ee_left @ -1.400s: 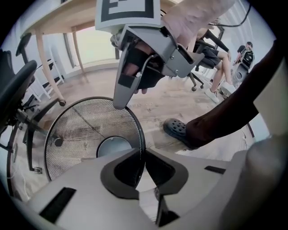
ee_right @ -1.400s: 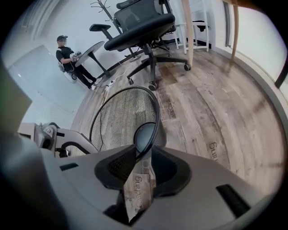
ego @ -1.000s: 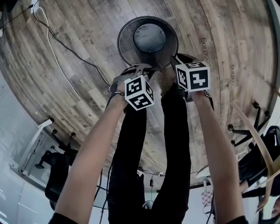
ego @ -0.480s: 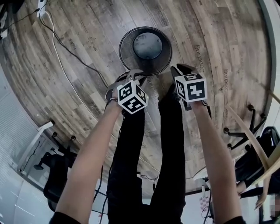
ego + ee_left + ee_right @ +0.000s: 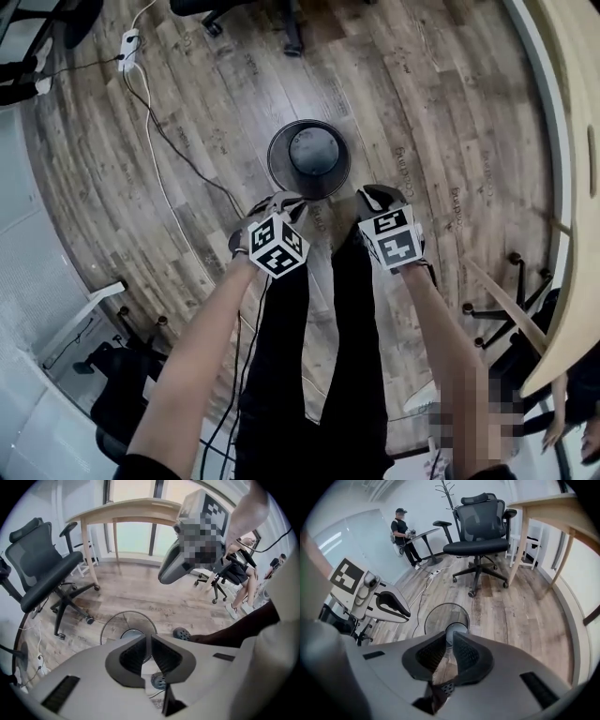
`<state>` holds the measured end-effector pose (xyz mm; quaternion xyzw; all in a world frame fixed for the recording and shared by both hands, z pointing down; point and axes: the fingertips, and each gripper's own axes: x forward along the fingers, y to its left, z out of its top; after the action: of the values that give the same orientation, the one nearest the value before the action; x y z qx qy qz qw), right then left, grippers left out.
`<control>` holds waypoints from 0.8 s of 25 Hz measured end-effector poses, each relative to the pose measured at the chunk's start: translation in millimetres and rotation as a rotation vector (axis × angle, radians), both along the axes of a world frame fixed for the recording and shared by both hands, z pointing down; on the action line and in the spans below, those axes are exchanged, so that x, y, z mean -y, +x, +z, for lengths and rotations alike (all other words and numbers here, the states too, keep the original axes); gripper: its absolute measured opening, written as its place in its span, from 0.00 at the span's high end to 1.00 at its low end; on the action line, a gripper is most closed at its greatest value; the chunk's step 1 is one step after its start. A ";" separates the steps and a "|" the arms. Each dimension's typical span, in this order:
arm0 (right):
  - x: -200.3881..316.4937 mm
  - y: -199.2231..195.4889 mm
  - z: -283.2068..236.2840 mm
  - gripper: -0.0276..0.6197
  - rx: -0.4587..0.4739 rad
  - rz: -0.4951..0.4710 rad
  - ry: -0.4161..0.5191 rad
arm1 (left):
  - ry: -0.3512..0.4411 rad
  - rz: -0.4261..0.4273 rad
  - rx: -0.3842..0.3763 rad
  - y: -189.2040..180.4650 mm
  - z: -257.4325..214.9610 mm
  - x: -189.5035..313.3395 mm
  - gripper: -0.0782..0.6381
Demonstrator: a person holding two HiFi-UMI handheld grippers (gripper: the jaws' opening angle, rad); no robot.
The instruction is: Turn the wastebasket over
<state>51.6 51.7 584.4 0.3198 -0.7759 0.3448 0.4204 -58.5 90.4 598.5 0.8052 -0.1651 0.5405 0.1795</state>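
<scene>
Okay, both of your claws are clear of the wastebasket (image 5: 314, 152) right now. It stands on the wood floor (image 5: 441, 112), just far of your feet and centred between your arms. From above you get a dark mesh ring round a grey disc, and I can't tell for sure which end is up.

Your left claw (image 5: 146, 638) has just been closing and is clenched, only a sliver between the jaws and nothing in it. It's the same on the other side. Your right claw (image 5: 450, 635) has just been closing too, clenched and empty, with the wastebasket on the floor beyond its tips.

Watch-outs from here:
- **Clenched jaws:** if the mouth is up and the flip is yet to do, they would only knock the thin rim, so you'd have to open them first.
- **Skidding:** a light mesh wastebasket would likely skid or topple on that smooth floor if nudged.
- **One-sided grip:** a pinch on one side of the wire rim could let it swing and slip out halfway through the turn.
- **Your feet:** your shoe (image 5: 182, 633) sits just near it, so a step forward could kick it.
- **The cable:** on the left a cable (image 5: 178, 150) runs to a power strip (image 5: 129, 49) at the far left, and a rolling wastebasket could end up tangled there.
</scene>
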 end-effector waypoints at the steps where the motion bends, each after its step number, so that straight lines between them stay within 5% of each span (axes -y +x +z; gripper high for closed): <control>1: 2.7 1.3 -13.9 0.86 0.002 -0.003 0.013 | 0.015 -0.005 -0.005 0.9 -11.8 4.3 0.83; 7: 10.5 12.7 -85.3 0.88 0.012 -0.073 0.104 | 0.094 0.004 0.039 6.1 -69.4 19.8 0.86; 11: 0.2 20.1 -136.1 0.89 0.015 -0.157 0.167 | 0.105 -0.035 0.000 16.2 -117.1 14.2 0.86; 20: 1.6 38.0 -228.7 0.91 0.020 -0.048 0.258 | 0.219 -0.034 -0.065 26.8 -230.7 22.8 0.87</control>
<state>89.6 50.1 355.7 0.3489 -0.8254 0.2352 0.3763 -31.7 67.6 367.8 0.8341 -0.2309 0.4899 0.1049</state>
